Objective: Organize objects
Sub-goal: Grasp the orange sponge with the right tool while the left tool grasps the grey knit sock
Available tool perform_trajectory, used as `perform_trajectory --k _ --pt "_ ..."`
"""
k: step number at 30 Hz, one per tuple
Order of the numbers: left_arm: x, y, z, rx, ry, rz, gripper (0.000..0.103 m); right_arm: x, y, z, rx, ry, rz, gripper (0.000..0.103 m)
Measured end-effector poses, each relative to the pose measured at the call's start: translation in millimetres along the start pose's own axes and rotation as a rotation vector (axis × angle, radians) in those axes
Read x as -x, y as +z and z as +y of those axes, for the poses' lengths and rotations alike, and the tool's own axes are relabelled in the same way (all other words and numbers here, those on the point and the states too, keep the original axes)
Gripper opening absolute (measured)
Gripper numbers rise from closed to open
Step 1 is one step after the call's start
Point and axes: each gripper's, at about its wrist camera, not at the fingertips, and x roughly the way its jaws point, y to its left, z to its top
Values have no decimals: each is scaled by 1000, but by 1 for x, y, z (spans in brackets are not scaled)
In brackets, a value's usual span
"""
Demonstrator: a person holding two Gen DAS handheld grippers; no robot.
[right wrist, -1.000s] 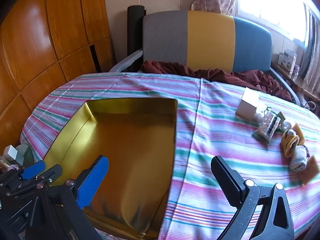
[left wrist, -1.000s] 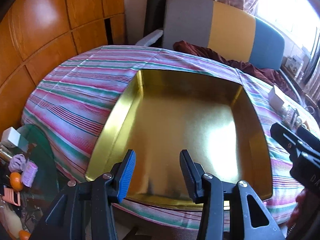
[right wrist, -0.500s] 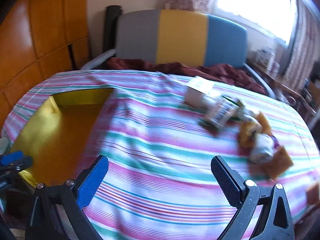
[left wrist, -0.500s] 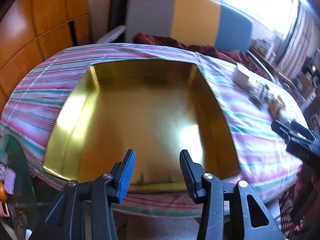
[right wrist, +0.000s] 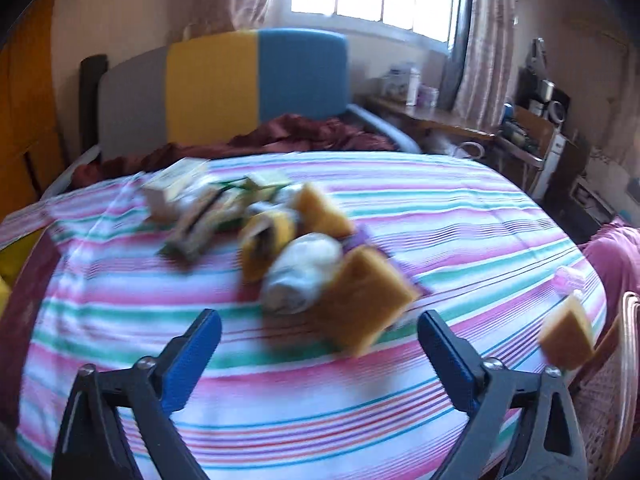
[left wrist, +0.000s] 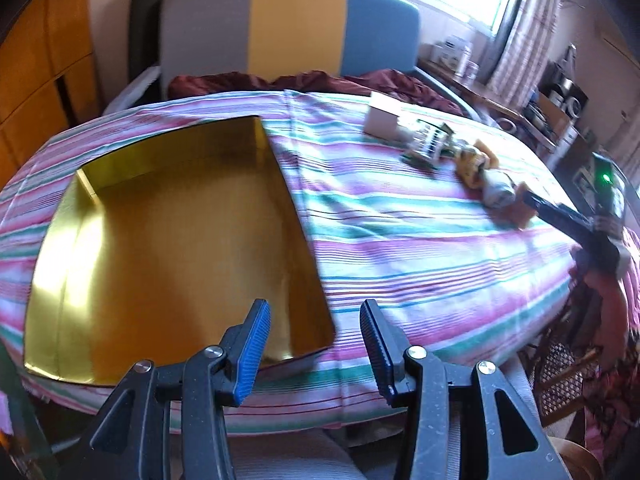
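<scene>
The gold tray (left wrist: 120,240) lies empty just ahead of the left gripper (left wrist: 314,344), whose jaws stand apart on nothing. The pile of objects (right wrist: 296,248) waits ahead of the right gripper (right wrist: 320,350), its empty jaws wide, just narrowing. Sorting seems unstarted.

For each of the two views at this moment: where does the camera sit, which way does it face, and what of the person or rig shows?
Left wrist: sits on the left gripper, angled down over the gold tray at the table's near edge; both its fingers show, open and empty, with the right gripper at far right.
Right wrist: sits on the right gripper, facing the blurred pile of objects; its fingers stand wide, having just closed a little, with nothing between them.
Shared: the striped tablecloth, the pile and the tricolour headboard.
</scene>
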Motion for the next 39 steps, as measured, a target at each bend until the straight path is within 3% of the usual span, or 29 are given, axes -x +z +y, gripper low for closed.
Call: perform_trajectory --k 4,8,13,20,24,27,29,31,33,36,39 --pt "-5 4 -17 -29 -26 13 47 -16 13 -16 80 -1 43 73" --pt "-6 8 -29 -48 -64 14 47 -32 21 -16 269 16 124 67" --pt "-18 16 -43 -61 -177 54 60 -50 25 -21 411 67 190 40" --pt "-48 33 -77 -55 -340 114 67 -55 26 -50 355 196 186 39" --pt "-65 47 -104 -76 -357 96 70 -57 23 -52 304 231 189 61" --pt "-79 58 -125 -97 -365 78 70 -65 18 -47 315 228 240 55" --pt "-88 64 -141 -113 -378 61 70 -64 21 -46 314 238 229 50" --pt "-96 68 -155 -135 -385 41 79 -61 27 -53 264 271 221 44" --pt "-106 72 -167 -146 -384 42 85 -59 32 -61 212 287 213 43" --pt "-122 81 -187 -158 -400 71 85 -57 36 -76 142 282 195 42" --pt "-131 91 -207 -186 -388 51 85 -56 40 -88 73 292 189 41"
